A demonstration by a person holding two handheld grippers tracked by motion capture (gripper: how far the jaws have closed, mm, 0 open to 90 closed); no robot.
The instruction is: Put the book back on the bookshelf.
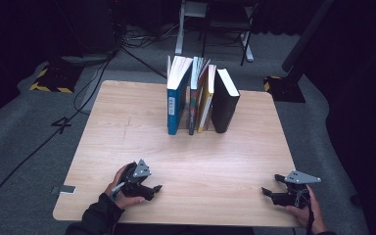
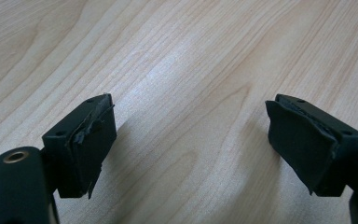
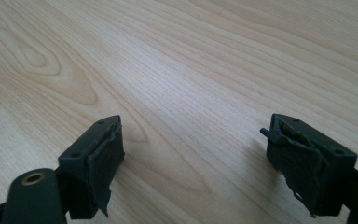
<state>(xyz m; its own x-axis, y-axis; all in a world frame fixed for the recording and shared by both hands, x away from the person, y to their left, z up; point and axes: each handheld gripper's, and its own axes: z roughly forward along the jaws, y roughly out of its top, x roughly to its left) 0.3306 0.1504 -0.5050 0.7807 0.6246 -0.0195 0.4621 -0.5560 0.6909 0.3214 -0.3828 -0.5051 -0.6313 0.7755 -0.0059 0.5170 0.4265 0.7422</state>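
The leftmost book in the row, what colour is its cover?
Blue, with a small white label on the spine of the leftmost book; the high view shows it best.

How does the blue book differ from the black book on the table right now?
The blue book stands at the left end of the row, the black book at the right end. The blue book's spine carries a pale label; the black book's looks plain. The blue book's pages fan open at the top; the black book's stay closed. Both stand upright on the table.

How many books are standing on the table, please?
4, upright in a row at the far middle of the table: blue book leftmost, then dark-spined book, yellow book, black book rightmost. A thin one could be hidden.
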